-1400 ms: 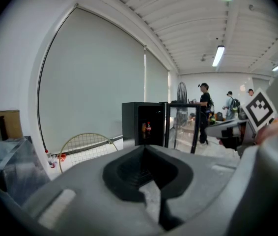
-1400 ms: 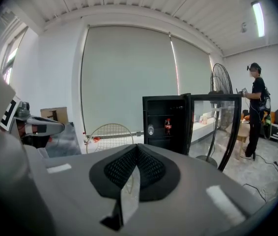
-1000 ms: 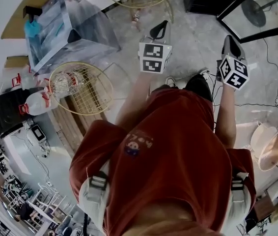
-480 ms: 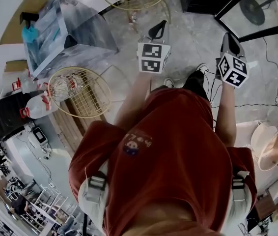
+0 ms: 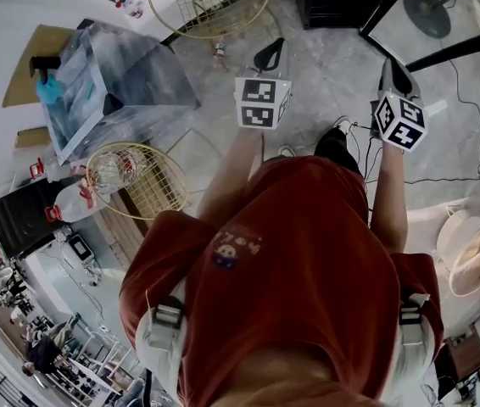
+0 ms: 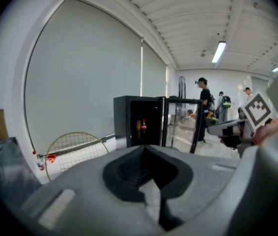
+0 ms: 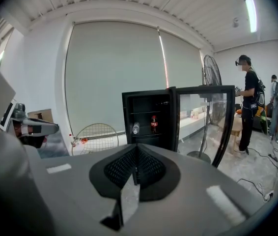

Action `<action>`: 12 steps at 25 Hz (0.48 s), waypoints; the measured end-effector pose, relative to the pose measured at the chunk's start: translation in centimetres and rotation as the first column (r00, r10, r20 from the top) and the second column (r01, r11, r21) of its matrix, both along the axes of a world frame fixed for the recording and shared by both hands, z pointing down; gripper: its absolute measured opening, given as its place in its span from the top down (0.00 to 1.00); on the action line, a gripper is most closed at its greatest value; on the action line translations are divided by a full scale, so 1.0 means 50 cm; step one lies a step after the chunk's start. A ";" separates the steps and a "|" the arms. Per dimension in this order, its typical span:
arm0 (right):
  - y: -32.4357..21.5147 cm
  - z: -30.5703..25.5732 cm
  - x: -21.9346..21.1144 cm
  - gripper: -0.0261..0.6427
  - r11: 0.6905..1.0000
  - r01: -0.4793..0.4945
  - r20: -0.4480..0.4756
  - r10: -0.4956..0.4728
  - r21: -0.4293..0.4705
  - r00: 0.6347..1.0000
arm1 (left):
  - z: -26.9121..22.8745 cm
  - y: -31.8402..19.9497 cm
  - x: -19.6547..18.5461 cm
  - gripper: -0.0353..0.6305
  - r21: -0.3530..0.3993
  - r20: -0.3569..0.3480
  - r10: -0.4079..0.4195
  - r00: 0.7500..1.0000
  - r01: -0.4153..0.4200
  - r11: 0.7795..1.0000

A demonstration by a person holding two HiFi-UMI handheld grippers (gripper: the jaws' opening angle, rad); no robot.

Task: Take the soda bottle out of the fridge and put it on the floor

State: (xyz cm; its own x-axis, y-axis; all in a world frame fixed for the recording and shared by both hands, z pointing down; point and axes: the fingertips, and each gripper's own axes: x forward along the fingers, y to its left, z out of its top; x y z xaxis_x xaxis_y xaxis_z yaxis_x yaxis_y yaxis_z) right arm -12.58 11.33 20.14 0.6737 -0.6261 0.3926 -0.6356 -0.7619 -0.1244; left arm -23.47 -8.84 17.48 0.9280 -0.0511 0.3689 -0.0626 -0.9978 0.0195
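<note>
Far ahead of left claw [image 6: 145, 154] and right claw [image 7: 136, 154], both pressed together, empty: soda bottle [image 7: 153, 123] inside open fridge [image 7: 149, 138].

The head view looks steeply down past the person's red shirt [image 5: 308, 253] onto the floor [image 5: 325, 66]. Both gripper views face level across the room, sharing the distant open fridge [image 7: 151, 119] mid-frame.

The floor [image 5: 325, 83] is glossy, polished grey stone. The fridge [image 7: 146, 117] is gloss black, its door [image 7: 200, 119] clear glass. At nine o'clock in the head view, the round rack [image 5: 138, 181] is gold-coloured metal wire. The shirt [image 5: 308, 261] is matt red cloth. The right gripper [image 7: 136, 151] has a matt grey body, with ribbed black pads lining its jaws.
</note>
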 end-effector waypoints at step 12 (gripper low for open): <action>0.134 0.014 0.235 0.96 1.000 -0.009 0.008 0.009 0.027 1.000 | -0.007 0.156 0.272 0.95 0.022 0.035 0.038 0.999 -0.039 0.999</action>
